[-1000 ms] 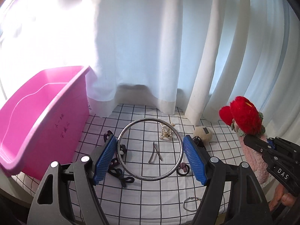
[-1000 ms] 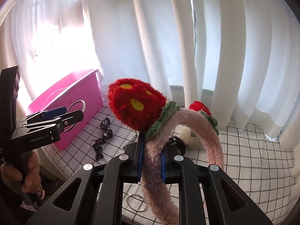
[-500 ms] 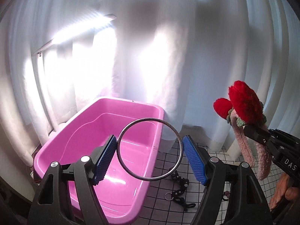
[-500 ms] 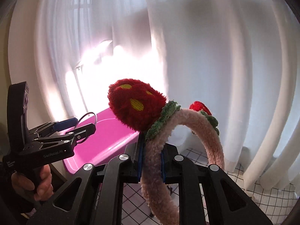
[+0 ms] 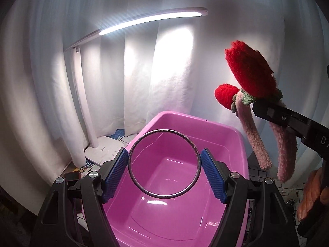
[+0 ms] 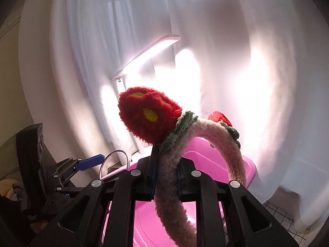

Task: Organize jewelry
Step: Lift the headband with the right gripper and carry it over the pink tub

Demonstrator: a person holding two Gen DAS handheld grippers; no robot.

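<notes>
My left gripper (image 5: 164,170) is shut on a large silver bangle (image 5: 193,146), clamped edge to edge between its blue pads, held above the empty pink plastic tub (image 5: 170,216). My right gripper (image 6: 165,173) is shut on a fluffy pink headband (image 6: 232,144) with red strawberry ears; it hangs over the tub (image 6: 249,170) too. In the left wrist view the headband (image 5: 253,140) and the right gripper (image 5: 287,121) sit at the right, higher than the tub rim. The right wrist view shows the left gripper (image 6: 90,162) with the bangle (image 6: 114,160) at lower left.
A lit white desk lamp (image 5: 148,18) arches over the tub, its base (image 5: 102,150) just left of it. White curtains (image 5: 164,72) hang close behind. The checked tablecloth (image 6: 285,216) shows at the lower right. A person's hand (image 5: 314,193) holds the right gripper.
Both grippers swung left and rose from the checked cloth with its scattered jewelry to above the pink tub, still carrying the bangle and the headband. The lamp has come into view.
</notes>
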